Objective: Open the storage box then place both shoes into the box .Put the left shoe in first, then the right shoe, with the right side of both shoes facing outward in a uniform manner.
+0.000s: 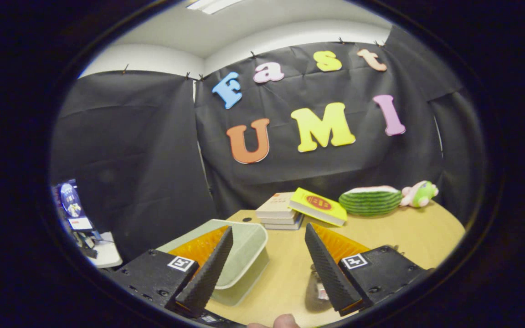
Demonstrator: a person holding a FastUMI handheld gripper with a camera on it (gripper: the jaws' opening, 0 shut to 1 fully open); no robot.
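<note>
My gripper (269, 228) is open, held above the wooden table (394, 237) with nothing between its fingers. A pale green storage box (244, 259) sits on the table just beyond and partly behind the left finger (208, 273); I cannot tell whether its lid is on. A small grey object (316, 294), possibly part of a shoe, lies low beside the right finger (328, 269) and is mostly hidden by it.
A stack of books (278, 212) with a yellow book (319, 206) leaning on it stands at the table's back. Right of them lie a watermelon plush (371, 200) and a pink-and-green plush toy (419, 193). A person's fingertip (285, 321) shows below the fingers.
</note>
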